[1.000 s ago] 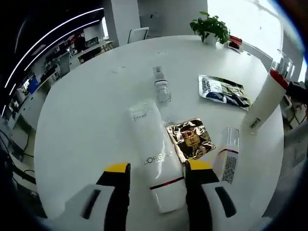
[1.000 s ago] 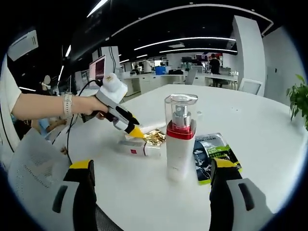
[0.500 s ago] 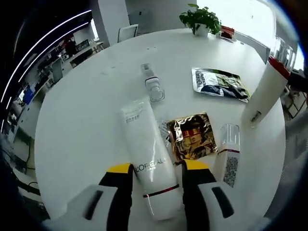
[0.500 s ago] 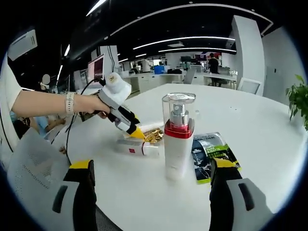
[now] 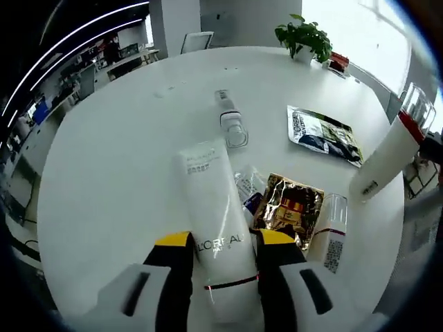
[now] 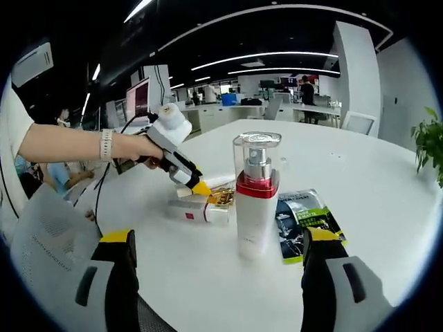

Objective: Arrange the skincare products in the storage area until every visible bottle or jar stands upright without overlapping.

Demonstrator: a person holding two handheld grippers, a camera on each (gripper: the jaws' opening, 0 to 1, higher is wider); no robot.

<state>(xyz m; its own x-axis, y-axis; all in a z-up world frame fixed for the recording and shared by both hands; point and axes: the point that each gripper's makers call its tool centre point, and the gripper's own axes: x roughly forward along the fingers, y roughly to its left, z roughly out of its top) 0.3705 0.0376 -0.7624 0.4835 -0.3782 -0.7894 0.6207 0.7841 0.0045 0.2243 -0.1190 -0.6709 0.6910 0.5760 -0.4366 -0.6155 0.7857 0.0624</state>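
A white L'Oreal tube (image 5: 208, 194) runs away from me between the yellow-tipped jaws of my left gripper (image 5: 221, 238), which is shut on its lower half. A small clear-capped bottle (image 5: 232, 126) lies on its side beyond the tube. To the right a short bottle (image 5: 332, 234) with a red band also lies flat. A tall white pump bottle (image 6: 256, 200) with a red collar stands upright on the table. My right gripper (image 6: 220, 238) is open, and that bottle stands ahead between its jaws. From the right gripper view, a hand holds the left gripper (image 6: 199, 187) over the lying short bottle (image 6: 197, 211).
A gold sachet (image 5: 287, 206) and a small sachet (image 5: 246, 187) lie beside the tube. A dark sachet (image 5: 322, 131) lies farther right, near the upright pump bottle (image 5: 394, 149). A potted plant (image 5: 304, 38) stands at the far edge of the round white table (image 5: 118, 152).
The left jaws have drawn together onto the tube, and a small sachet now shows beside it. The right gripper and the upright bottle have stayed put.
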